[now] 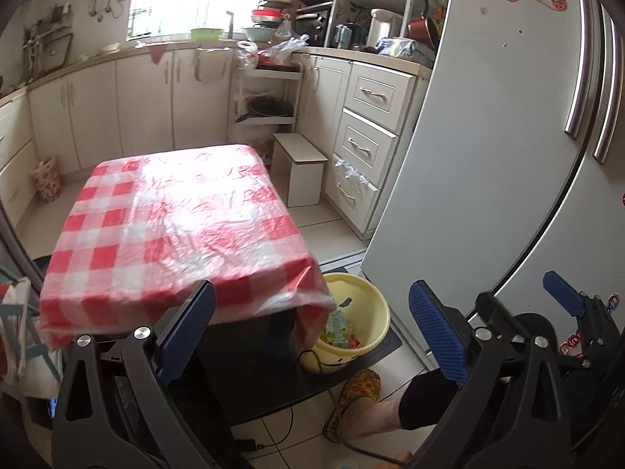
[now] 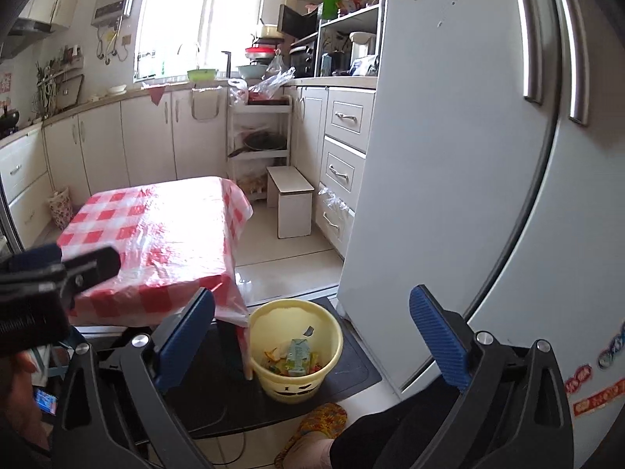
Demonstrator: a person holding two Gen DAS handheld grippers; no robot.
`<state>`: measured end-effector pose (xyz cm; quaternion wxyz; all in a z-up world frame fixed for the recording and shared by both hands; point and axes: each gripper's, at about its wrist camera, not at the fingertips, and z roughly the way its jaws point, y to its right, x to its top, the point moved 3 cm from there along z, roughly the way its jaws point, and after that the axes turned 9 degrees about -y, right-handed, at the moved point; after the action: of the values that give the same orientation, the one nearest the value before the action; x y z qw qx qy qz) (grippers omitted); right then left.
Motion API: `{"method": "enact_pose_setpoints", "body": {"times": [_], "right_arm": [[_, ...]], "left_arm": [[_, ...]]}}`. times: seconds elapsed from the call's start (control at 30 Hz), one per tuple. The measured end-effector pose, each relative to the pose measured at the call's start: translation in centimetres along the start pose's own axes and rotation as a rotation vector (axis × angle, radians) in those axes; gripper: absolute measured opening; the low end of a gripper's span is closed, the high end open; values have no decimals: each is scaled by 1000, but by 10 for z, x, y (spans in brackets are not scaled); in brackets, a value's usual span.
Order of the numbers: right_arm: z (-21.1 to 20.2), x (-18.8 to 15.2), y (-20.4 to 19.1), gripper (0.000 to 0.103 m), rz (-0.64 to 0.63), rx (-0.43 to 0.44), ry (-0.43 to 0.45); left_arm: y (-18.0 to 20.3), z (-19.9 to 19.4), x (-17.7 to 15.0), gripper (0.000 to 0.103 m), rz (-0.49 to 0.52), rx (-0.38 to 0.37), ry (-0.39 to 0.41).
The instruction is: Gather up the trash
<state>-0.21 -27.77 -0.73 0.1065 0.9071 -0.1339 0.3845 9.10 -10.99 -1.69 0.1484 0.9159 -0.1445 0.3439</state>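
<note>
Both grippers are hanging in the air over the kitchen floor, and neither is carrying anything — the left gripper is showing its blue pads spread wide with only the table edge and floor between them, and the right gripper is sitting just as wide, its fingers framing the yellow bucket below. That bucket is standing on a dark mat just beside the near corner of the table, with the red-and-white checked plastic cloth drooping right against its rim. Inside it the trash is lying in a heap: a pale green carton on top, orange and red wrappers around it. From the left wrist view the bucket is peeking out half hidden behind the hanging cloth, and the right gripper is showing at the far right against the white fridge. A patterned slipper is resting on the tiles near the mat, close to the bucket
</note>
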Motion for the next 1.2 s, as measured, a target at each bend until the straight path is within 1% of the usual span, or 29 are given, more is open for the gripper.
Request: {"method": "enact_pose_setpoints", "body": {"times": [0.1,0.3,0.5,0.8,1.2], "right_arm": [[-9,-4,-1,96,30,21,-7],[-22,-10,-12,96,24,39,2],[-34,-8,-20,96,19,44,32],[-47,-10,-19,96,41,39,69],[-50,-13,-19,96,45,44,83]], "left_arm": [[-8,-14,-12,95,-16,7,9],[-17,-37,-21,95,-29,47,26],[-26,-60,-26,95,-42,78,80],[-29,-78,-33,95,-53,101,108],[-16,-87,-36,95,-17,127,126]]}}
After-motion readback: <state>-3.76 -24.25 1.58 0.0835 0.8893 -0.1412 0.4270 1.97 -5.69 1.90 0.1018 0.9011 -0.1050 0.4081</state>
